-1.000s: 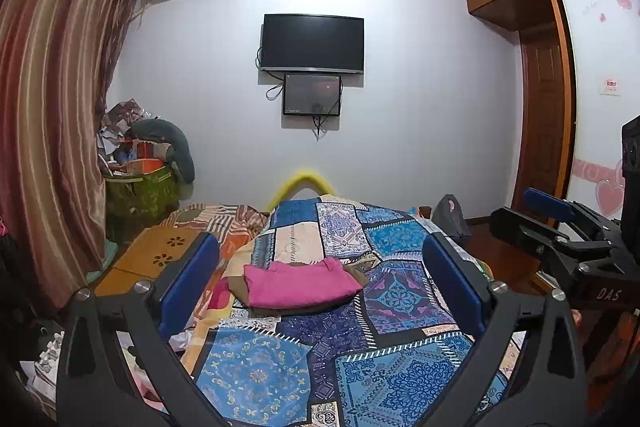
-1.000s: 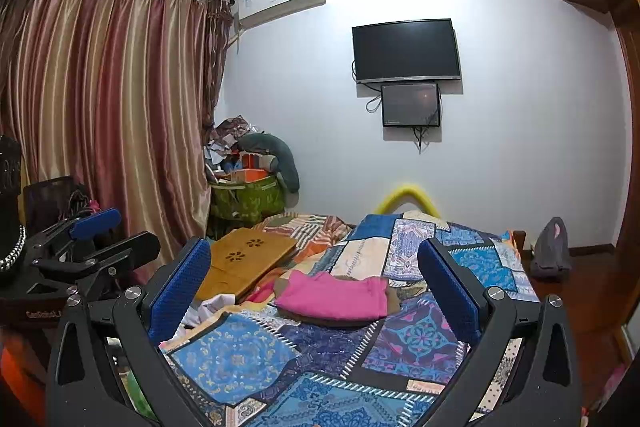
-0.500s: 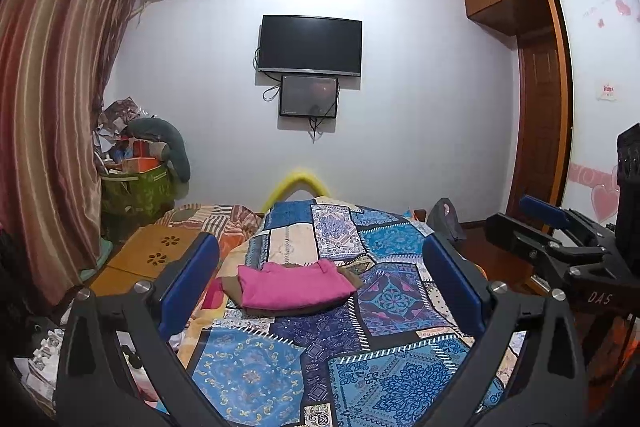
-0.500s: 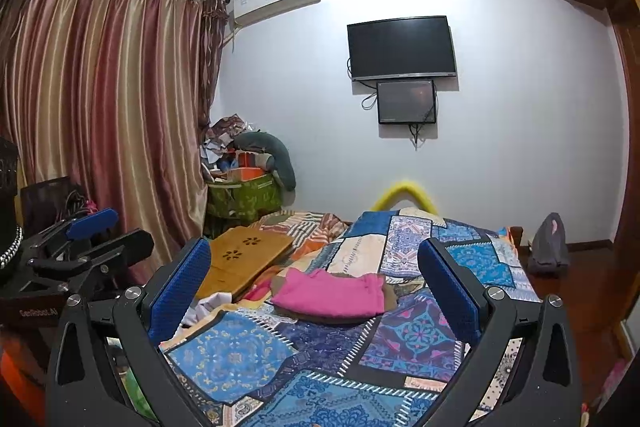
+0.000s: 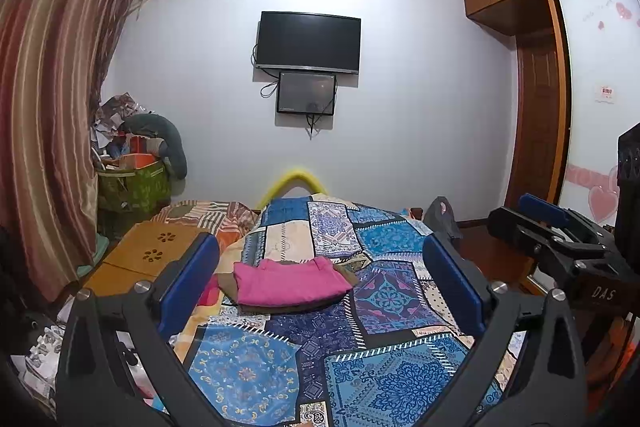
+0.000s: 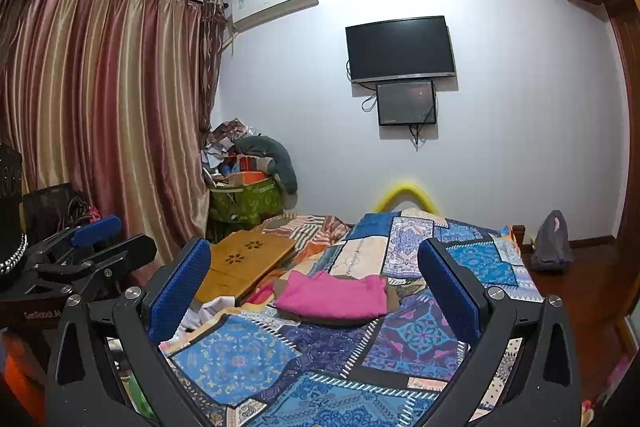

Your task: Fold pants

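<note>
Jaws of both the left gripper (image 5: 320, 279) and right gripper (image 6: 314, 281) stood spread wide and held nothing, well back from the bed (image 5: 384, 379). Pink pants (image 5: 290, 281) lay folded in a neat stack atop a brown garment (image 5: 226, 282) on the patchwork quilt. Judging by that tidy bundle, the folding appeared finished, with little left to do.

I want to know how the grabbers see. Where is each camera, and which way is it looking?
Left wrist view: sits on the left gripper, looks over the patchwork bedspread at the black wall TV; its blue fingers and the right gripper show.
Right wrist view: sits on the right gripper, faces the same wall; the left gripper shows.
Both share the folded pink garment.
</note>
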### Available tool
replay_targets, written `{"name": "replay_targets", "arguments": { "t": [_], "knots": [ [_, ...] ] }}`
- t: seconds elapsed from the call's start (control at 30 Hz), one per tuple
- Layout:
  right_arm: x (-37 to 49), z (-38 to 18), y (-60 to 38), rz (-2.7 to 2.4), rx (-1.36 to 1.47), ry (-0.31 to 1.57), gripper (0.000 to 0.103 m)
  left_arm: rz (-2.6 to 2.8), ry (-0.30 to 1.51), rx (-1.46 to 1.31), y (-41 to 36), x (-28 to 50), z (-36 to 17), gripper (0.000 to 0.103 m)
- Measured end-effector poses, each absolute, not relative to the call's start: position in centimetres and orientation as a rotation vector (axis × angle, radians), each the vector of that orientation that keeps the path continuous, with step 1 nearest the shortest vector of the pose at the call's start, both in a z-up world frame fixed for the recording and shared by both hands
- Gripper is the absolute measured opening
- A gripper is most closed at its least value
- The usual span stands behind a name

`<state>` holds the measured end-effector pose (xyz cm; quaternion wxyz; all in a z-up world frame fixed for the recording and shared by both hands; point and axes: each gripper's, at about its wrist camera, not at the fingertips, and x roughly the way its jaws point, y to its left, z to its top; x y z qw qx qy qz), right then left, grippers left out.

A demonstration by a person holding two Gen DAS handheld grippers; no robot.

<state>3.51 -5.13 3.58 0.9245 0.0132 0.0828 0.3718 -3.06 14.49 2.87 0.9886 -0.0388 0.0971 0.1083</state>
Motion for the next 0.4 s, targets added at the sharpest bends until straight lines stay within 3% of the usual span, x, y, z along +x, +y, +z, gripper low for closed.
{"name": "replay_targets", "arguments": {
  "t": [0.4],
  "knots": [
    [4.1, 3.22, -5.29, 0.766, 0.035, 0.19, 0.103, 0.209, 0.213, -0.07, 14.3, -2.31, 2.61, 0.103]
  ]
}}
